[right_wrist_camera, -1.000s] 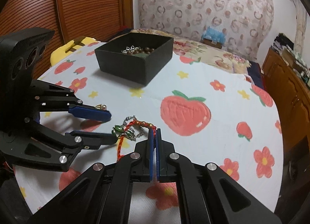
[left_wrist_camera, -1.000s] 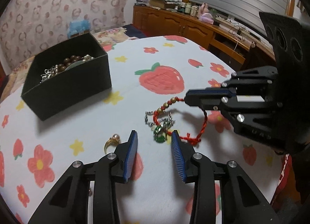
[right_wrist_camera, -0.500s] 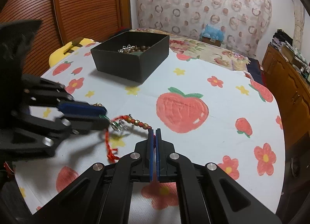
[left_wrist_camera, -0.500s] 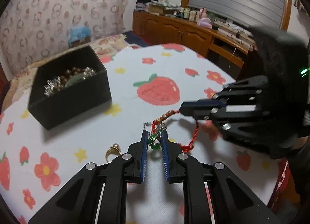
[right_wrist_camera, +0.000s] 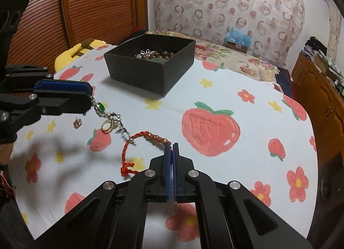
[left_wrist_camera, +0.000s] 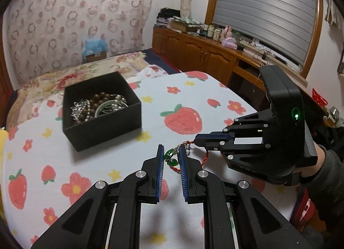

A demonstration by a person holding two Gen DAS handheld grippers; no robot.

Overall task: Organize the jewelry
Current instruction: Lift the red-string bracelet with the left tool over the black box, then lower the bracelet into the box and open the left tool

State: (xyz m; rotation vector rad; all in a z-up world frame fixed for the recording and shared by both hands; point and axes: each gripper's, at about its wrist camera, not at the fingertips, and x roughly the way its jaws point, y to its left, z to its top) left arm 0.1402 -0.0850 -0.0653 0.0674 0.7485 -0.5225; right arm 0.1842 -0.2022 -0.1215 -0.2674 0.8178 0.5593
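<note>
My right gripper (right_wrist_camera: 171,144) is shut on a red braided bracelet (right_wrist_camera: 137,139) with gold beads and holds it above the table. My left gripper (left_wrist_camera: 171,152) is shut on a green-stone pendant (left_wrist_camera: 171,158) whose silver chain (right_wrist_camera: 117,123) hangs tangled with the bracelet. In the right wrist view the left gripper (right_wrist_camera: 90,98) sits at the left with the pendant (right_wrist_camera: 100,107) at its tips. A black box (left_wrist_camera: 101,109) holding beads and chains stands far left; it also shows in the right wrist view (right_wrist_camera: 150,64).
A gold ring (right_wrist_camera: 107,126) and a small earring (right_wrist_camera: 77,123) lie on the strawberry-print tablecloth (right_wrist_camera: 215,102) below the left gripper. Wooden cabinets (left_wrist_camera: 204,55) stand beyond the table. A wooden slatted door (right_wrist_camera: 96,1) is behind the box.
My left gripper closed on the green pendant and lifted it. Both grippers rose, pulling the chain and red bracelet up off the cloth and apart.
</note>
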